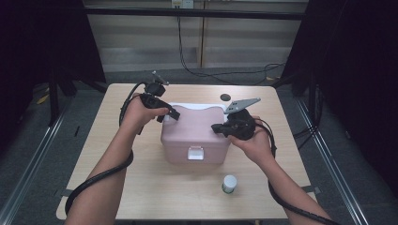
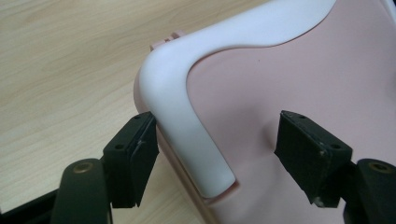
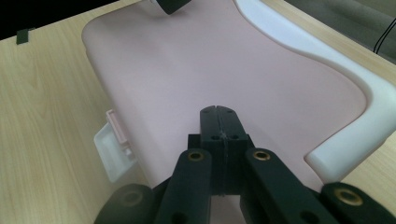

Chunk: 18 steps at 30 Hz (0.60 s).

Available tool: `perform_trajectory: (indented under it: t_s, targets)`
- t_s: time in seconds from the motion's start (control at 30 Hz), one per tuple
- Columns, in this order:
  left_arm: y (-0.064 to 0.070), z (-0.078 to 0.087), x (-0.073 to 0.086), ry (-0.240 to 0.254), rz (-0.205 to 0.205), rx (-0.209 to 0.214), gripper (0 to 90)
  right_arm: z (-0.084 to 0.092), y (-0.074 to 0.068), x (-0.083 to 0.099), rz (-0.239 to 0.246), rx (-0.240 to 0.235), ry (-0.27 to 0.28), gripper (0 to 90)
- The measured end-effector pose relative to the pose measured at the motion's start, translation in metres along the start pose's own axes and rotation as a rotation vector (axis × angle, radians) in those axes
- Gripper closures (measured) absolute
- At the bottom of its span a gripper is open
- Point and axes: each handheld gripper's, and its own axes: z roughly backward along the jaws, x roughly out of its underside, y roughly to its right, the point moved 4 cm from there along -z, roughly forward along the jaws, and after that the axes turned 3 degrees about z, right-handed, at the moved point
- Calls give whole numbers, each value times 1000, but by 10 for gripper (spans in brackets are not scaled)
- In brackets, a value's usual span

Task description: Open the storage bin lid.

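Here the left claw [image 2: 219, 158] straddles the white handle [image 2: 187, 112] at the pink box's [image 1: 195, 136] corner, jaws apart, unclamped; the right claw [image 3: 218, 122], closed empty, rests on the lid, bare table [image 1: 155, 187] around.

A staged recording space of the lab or studio kind is being shown, not a home. A small pale wooden worktop [image 1: 141, 187] is being enclosed by black curtains [image 1: 42, 42] hanging on both sides, well away from the fingers. A black rail [image 1: 197, 11] is being run across the top, beyond the fingers, before a bare panelled wall. Loose cables [image 1: 220, 72] are being left trailing over the grey floor [image 1: 28, 154] behind the worktop, and metal floor tracks [image 1: 37, 145] are being seen to either side. A wall socket [image 1: 182, 3] is being used at the top edge.
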Motion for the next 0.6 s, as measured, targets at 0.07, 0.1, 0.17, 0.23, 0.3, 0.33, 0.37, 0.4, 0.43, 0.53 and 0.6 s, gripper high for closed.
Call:
perform_trajectory:
  t_s: [0.07,0.1,0.17,0.23,0.3,0.33,0.37,0.4,0.43,0.53,0.6]
  targets:
    - [1,2,-1,-2,-4,-2,293,0,0,0,1,3,1,900]
    - [1,3,-2,4,2,-2,296,0,0,1,-6,5,1,900]
    - [2,6,-3,4,-1,-1,303,0,0,1,-13,2,4,900]
    - [4,9,-3,-3,-10,-9,308,0,0,0,-5,8,-3,900]
    - [5,10,-3,-3,-11,-13,308,0,0,0,-5,9,-3,900]
    - [5,11,-3,-3,-15,-16,312,0,-1,0,-6,7,-2,900]
    - [5,11,-3,-3,-16,-16,313,0,-1,0,-6,7,-2,900]
    - [5,12,-3,-1,-17,-16,314,0,-1,0,-8,8,-3,900]
    - [6,12,-3,2,-15,-21,318,0,-1,0,-8,9,-3,900]
    - [6,14,-3,5,-13,-22,319,0,-1,0,-17,13,-6,900]
    - [7,15,-3,8,-13,-22,319,0,-1,1,-22,11,1,900]
